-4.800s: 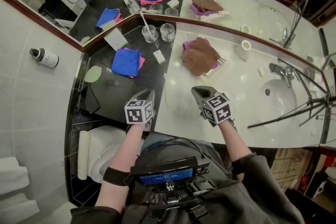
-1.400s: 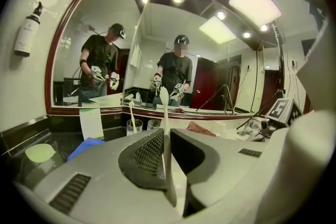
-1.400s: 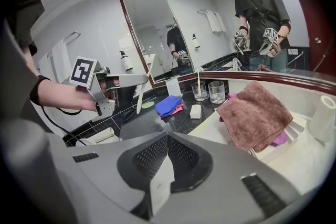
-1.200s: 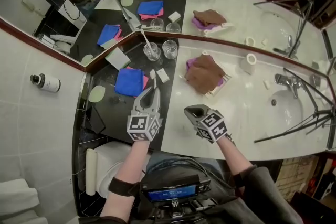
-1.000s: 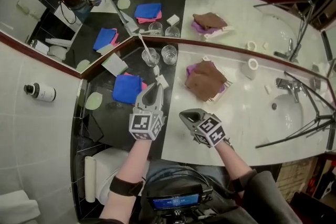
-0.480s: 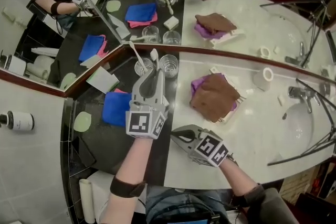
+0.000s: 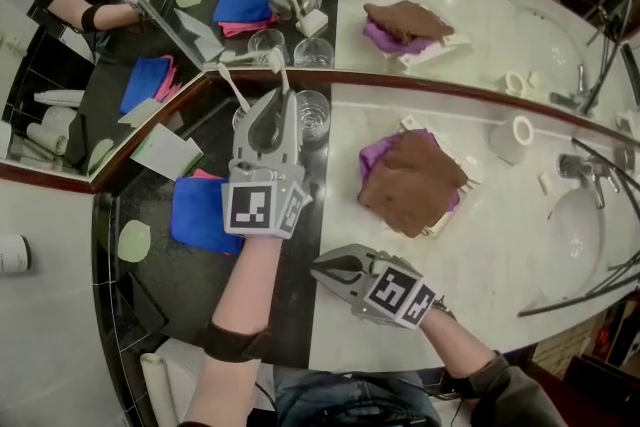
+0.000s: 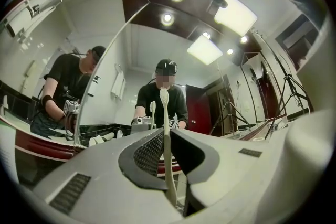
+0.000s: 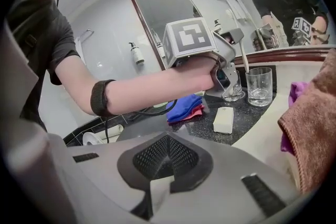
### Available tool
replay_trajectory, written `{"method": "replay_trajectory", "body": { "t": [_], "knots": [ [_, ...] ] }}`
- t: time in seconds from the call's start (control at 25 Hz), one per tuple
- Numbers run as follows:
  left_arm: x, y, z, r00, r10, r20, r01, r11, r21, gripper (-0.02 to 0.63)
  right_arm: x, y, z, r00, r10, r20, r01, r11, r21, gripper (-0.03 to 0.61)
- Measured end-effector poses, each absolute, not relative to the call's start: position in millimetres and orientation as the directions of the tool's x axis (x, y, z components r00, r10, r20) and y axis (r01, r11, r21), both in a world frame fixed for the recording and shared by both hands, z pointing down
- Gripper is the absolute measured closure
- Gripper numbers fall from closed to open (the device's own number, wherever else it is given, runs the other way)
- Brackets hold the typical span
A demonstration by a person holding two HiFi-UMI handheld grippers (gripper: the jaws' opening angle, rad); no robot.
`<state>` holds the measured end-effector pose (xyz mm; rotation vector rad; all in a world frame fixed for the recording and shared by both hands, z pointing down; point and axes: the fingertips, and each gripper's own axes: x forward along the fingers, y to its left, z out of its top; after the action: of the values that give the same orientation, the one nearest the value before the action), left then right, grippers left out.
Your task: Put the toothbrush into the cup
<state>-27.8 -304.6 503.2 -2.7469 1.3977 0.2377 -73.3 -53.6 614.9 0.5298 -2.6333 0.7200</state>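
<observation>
My left gripper [image 7: 272, 105] is shut on a white toothbrush [image 7: 278, 65], which stands upright between its jaws with the head uppermost [image 8: 165, 123]. The gripper hangs over the black counter, just in front of two clear glass cups. The right cup [image 7: 313, 113] is empty. The left cup [image 9: 232, 89] is mostly hidden behind the gripper in the head view and holds another white toothbrush [image 7: 233, 87]. My right gripper [image 7: 325, 267] is shut on nothing, low near the counter's front edge, pointing left toward the left arm.
A brown towel [image 7: 412, 177] lies on a purple cloth on the white counter [image 7: 500, 255]. A blue cloth [image 7: 195, 215] lies left of my left arm, with a white soap bar [image 9: 223, 119] near the cups. Mirrors rise right behind the cups. A sink [image 7: 590, 215] is far right.
My left gripper has carried the toothbrush forward, away from the counter's front edge and up to the glass cups. The right gripper has sunk slightly and shifted left.
</observation>
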Motion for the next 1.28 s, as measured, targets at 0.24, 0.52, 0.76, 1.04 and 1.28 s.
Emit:
{"method": "replay_trajectory", "body": {
  "t": [0.24,0.52,0.76,1.04,1.28],
  "knots": [
    [-20,-313,513,0.578,-0.802,-0.151,-0.809,-0.587,0.021,0.575,-69,-56,621,-0.861,-0.264,0.434,-0.446,0.802,-0.398,0.565],
    [-8,-315,524,0.578,-0.811,-0.093,-0.811,-0.583,0.05,0.574,-62,-57,624,-0.857,-0.272,0.437,-0.455,0.799,-0.394,0.565],
    [-7,-313,540,0.546,-0.837,-0.034,-0.836,-0.547,0.042,0.574,-57,-55,624,-0.855,-0.27,0.443,-0.457,0.795,-0.398,0.565],
    [-10,-313,559,0.525,-0.85,0.04,-0.851,-0.524,0.026,0.571,-56,-56,620,-0.858,-0.281,0.429,-0.458,0.796,-0.396,0.565],
    [-8,-315,575,0.52,-0.847,0.111,-0.853,-0.522,0.017,0.546,-54,-52,621,-0.856,-0.282,0.432,-0.461,0.794,-0.395,0.565]
  ]
}}
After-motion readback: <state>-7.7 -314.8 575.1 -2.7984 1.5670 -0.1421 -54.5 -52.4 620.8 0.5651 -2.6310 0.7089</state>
